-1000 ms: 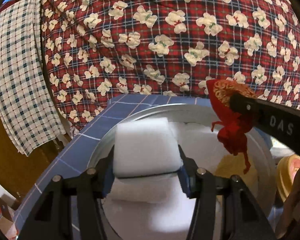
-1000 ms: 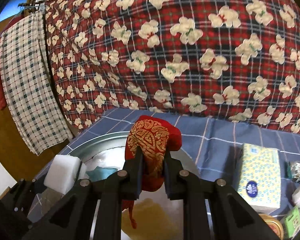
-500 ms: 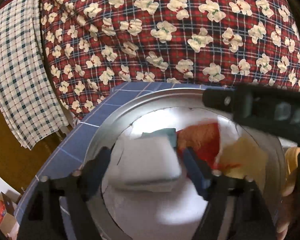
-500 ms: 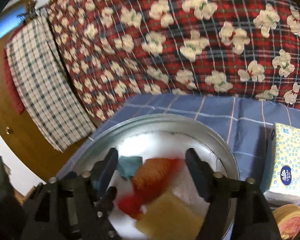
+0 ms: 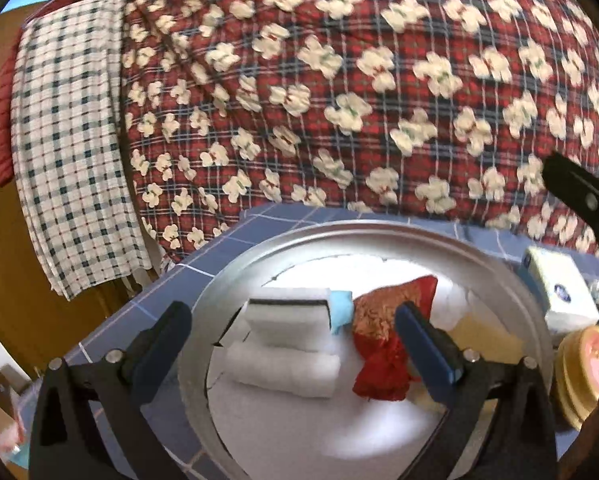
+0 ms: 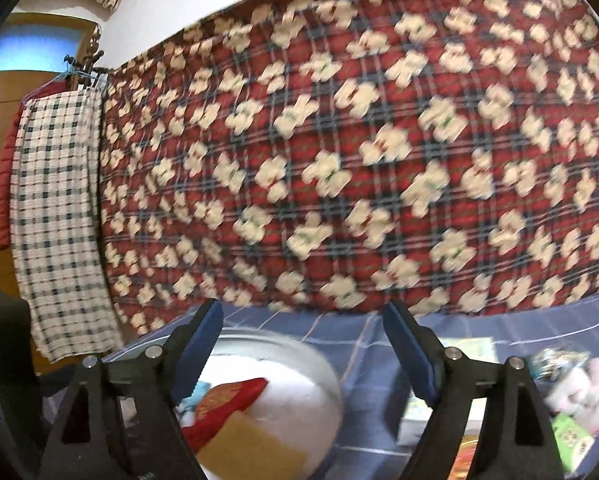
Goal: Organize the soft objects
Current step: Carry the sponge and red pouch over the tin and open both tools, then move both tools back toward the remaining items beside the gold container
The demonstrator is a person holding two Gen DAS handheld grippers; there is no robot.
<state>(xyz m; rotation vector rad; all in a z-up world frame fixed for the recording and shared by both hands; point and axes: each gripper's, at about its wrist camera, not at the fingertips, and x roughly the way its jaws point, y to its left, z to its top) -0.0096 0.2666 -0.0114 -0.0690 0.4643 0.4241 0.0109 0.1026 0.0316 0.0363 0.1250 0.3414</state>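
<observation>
The left gripper (image 5: 291, 334) hangs above the round metal basin (image 5: 511, 280), its jaws opening wide with nothing pressed between them. In the basin the white sponge (image 5: 287, 320) rests on a white roll, a light-blue piece (image 5: 341, 310) beside it, then the red-and-gold pouch (image 5: 383, 340) and a yellow sponge (image 5: 483, 336) toward the right rim. The right gripper (image 6: 303, 340), jaws opening and empty, points over the blue tablecloth (image 6: 359, 344) near the tissue box (image 6: 415, 420).
</observation>
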